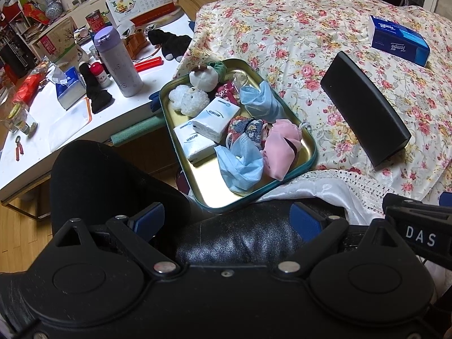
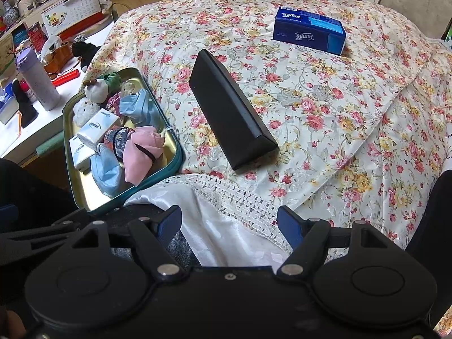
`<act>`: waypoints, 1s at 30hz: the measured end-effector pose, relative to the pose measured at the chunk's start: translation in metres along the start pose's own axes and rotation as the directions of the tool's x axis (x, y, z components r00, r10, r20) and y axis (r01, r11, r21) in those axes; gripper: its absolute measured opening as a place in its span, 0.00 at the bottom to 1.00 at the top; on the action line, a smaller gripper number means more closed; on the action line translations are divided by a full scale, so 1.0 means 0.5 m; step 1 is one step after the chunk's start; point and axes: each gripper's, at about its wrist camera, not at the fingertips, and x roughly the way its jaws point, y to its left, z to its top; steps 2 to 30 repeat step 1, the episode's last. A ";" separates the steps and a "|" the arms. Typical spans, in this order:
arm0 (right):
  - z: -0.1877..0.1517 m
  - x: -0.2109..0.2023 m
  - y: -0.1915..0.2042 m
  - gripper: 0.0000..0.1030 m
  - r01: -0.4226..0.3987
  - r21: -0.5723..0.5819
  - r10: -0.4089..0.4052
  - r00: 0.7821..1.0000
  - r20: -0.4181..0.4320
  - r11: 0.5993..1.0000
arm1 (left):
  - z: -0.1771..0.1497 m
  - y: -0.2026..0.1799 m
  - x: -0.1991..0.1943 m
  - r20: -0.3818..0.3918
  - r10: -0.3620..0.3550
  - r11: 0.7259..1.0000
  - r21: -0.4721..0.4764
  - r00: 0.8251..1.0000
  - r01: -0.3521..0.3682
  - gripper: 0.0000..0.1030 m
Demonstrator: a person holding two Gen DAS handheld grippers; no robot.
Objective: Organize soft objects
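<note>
A green-rimmed metal tray (image 1: 309, 141) (image 2: 175, 144) lies on the edge of a floral bedspread (image 1: 296, 42) (image 2: 310, 99). It holds blue face masks (image 1: 240, 166) (image 2: 107, 169), a pink cloth pouch (image 1: 279, 149) (image 2: 141, 152), white tissue packs (image 1: 216, 118) (image 2: 96, 125), a patterned scrunchie (image 1: 248, 128), white plush toys (image 1: 186, 99) (image 2: 94, 90) and a green scrunchie (image 1: 217, 66). My left gripper (image 1: 228, 219) hangs open below the tray, nothing between its fingers. My right gripper (image 2: 228, 221) stands open over white lace-edged cloth (image 2: 226, 197), also empty.
A black wedge-shaped case (image 1: 364, 107) (image 2: 228, 110) and a blue tissue box (image 1: 398, 39) (image 2: 309, 29) lie on the bed. A cluttered white table (image 1: 42, 141) at left carries a purple bottle (image 1: 118, 62), a calendar and jars. A person's dark-clad leg (image 1: 107, 175) is below the tray.
</note>
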 end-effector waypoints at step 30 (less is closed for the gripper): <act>-0.001 0.000 0.001 0.71 0.000 -0.001 0.000 1.000 0.000 1.000 | 0.000 0.001 0.000 0.000 0.000 1.000 -0.001 1.000 0.000 0.90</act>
